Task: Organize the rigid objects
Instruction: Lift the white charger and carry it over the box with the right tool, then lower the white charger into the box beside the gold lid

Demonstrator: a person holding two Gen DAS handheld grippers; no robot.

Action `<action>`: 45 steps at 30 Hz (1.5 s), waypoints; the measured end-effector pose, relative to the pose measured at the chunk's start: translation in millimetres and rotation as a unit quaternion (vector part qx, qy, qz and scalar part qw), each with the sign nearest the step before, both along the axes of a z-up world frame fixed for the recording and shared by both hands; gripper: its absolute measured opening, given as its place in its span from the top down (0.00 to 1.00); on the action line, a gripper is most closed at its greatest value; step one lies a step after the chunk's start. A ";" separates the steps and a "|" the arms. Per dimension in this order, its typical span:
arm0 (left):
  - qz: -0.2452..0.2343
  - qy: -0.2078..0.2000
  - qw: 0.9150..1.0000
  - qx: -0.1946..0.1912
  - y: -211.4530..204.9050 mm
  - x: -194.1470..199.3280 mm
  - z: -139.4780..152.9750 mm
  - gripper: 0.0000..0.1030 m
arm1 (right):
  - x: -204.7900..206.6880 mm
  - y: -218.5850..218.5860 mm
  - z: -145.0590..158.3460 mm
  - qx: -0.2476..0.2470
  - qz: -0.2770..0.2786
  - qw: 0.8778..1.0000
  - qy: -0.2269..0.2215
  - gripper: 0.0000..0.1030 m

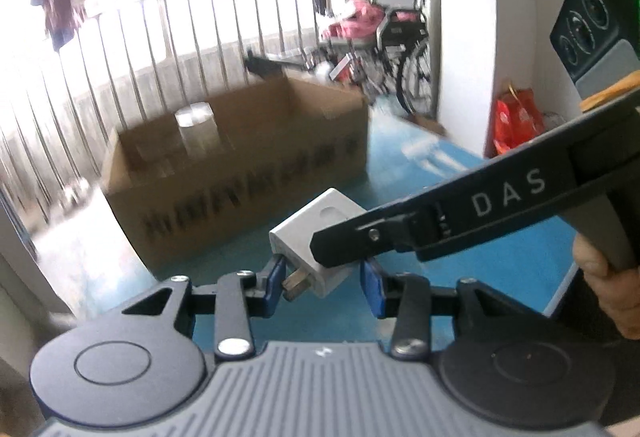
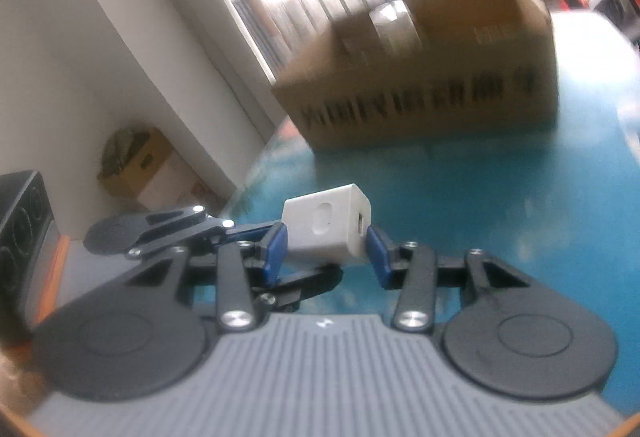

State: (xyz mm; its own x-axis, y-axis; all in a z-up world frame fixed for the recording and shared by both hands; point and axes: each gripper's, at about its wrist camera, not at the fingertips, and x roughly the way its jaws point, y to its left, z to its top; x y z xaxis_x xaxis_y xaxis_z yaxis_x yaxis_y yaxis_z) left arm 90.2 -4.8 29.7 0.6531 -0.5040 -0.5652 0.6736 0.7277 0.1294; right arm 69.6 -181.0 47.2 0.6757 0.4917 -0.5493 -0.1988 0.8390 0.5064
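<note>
A white plug adapter with metal prongs hangs in the air above the blue table, between both grippers. My right gripper is shut on it, its blue pads against the adapter. My left gripper has its blue fingers on either side of the prong end, spread wider than the adapter. In the left wrist view the right gripper's black finger crosses in from the right over the adapter. An open cardboard box stands behind, holding a clear cylinder.
The box also shows in the right wrist view. A metal railing runs behind the box. A wheelchair and a red bag stand at the right. A small carton sits on the floor at the left.
</note>
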 end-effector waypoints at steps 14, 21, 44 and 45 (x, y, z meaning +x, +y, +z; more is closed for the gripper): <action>0.010 -0.053 0.998 0.020 -10.9 121.4 74.0 0.59 | 140.8 -4.0 79.9 -0.020 0.024 0.996 -0.086 0.58; -0.004 0.059 0.997 0.040 -6.9 204.6 57.5 0.59 | 233.3 -12.2 53.9 0.015 0.047 0.999 0.007 0.58; 0.005 0.293 0.954 0.064 4.0 289.0 15.8 0.59 | 314.4 0.6 -22.4 0.062 0.120 0.959 0.249 0.56; 0.004 0.294 0.954 0.064 3.8 289.7 16.4 0.59 | 317.9 2.0 -24.0 0.059 0.123 0.959 0.250 0.55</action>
